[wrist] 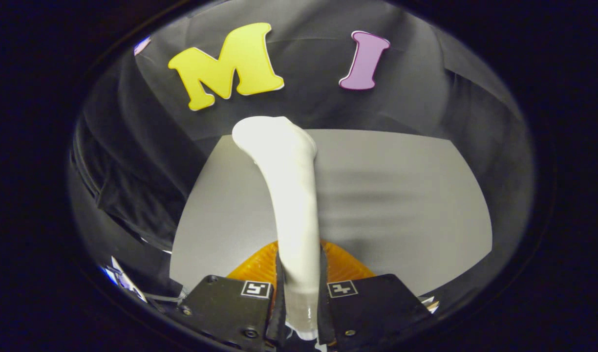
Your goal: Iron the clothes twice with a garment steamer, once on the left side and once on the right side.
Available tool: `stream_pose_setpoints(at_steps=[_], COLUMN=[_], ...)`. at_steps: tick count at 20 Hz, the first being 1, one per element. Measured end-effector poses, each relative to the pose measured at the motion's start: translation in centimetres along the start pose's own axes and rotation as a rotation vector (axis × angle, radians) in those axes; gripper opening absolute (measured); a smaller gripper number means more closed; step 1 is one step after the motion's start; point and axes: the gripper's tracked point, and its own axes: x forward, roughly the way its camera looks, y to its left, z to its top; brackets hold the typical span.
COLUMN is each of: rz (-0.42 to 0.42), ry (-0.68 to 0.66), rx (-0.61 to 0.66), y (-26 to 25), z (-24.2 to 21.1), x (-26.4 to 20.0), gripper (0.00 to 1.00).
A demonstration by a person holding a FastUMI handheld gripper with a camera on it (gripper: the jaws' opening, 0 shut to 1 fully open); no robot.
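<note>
The gripper [301, 274] is clamped on the handle of the steamer [289, 195]: both fingers press against the white shaft, one on each side, with no gap showing between pad and plastic. Each finger's housing carries a small square marker on its top face, just beside the handle.

From the fingers the steamer runs forward and slightly to the left, widening into a rounded head at its far end. The head sits over the far edge of the grey garment [401, 195] (whether it touches the fabric cannot be told from this angle). The handle is glossy near the fingers, where a highlight shows on it.

The garment lies flat ahead of the fingers and spreads to both sides of the steamer, more of it showing on the right. Its surface looks smooth, with faint soft banding across the right half.

Beyond the garment hangs the black cloth wall [416, 88], creased and folded, most heavily on the left, where it bunches down alongside the garment's edge.
</note>
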Motion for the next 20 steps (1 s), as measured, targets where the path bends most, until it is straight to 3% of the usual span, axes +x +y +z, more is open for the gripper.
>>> stream_pose_setpoints(at_steps=[9, 20], rz=[-0.003, 0.055], ry=[-0.133, -0.331], rx=[0.025, 0.054], y=[3.0, 12.2], z=[-1.3, -2.2], x=[-6.3, -16.0], gripper=[0.29, 0.29])
